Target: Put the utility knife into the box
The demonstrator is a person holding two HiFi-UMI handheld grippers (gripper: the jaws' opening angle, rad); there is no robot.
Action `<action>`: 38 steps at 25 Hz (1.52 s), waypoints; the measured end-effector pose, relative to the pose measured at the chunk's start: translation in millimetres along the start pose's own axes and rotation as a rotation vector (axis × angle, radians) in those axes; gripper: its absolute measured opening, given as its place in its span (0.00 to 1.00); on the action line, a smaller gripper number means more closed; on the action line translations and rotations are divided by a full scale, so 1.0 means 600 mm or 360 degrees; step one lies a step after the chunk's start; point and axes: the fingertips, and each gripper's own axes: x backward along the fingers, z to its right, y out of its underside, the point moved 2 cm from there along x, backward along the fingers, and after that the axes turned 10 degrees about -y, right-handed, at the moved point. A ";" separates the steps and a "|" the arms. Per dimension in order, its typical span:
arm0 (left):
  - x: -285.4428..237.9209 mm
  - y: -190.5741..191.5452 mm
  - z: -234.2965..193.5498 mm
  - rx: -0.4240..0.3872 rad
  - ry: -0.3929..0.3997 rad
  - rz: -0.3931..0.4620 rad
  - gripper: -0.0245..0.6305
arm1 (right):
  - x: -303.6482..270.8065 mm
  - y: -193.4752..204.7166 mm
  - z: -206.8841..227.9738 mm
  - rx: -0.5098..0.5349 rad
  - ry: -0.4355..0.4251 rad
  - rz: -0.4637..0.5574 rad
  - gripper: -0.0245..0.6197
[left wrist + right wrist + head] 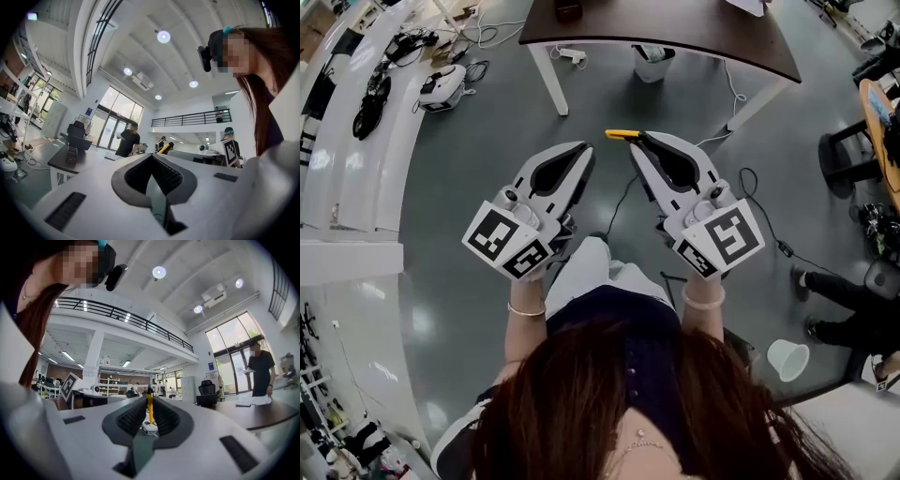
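Observation:
My right gripper is shut on a yellow utility knife, which sticks out to the left past the fingertips. In the right gripper view the knife stands as a thin yellow strip pinched between the dark ribbed pads of the right gripper. My left gripper hangs beside it at the same height, jaws together with nothing between them. From the left gripper the knife's yellow tip shows just beyond its jaws. Both grippers are held up in the air over the grey floor. No box is in view.
A dark brown table on white legs stands ahead, with a white bin under it. A black cable trails over the floor and a paper cup lies at the right. A white counter runs along the left.

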 end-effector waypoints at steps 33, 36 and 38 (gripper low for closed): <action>-0.424 -0.061 -0.508 -0.0009 -0.0050 -0.0003 0.04 | -0.449 0.038 0.510 -0.0037 -0.0006 0.0026 0.12; -0.474 -0.059 -0.566 -0.0002 -0.0071 -0.0021 0.04 | -0.498 0.058 0.573 -0.0068 -0.0011 0.0005 0.12; -0.515 -0.057 -0.599 -0.0006 -0.0083 -0.0027 0.04 | -0.525 0.069 0.619 -0.0083 -0.0032 -0.0001 0.12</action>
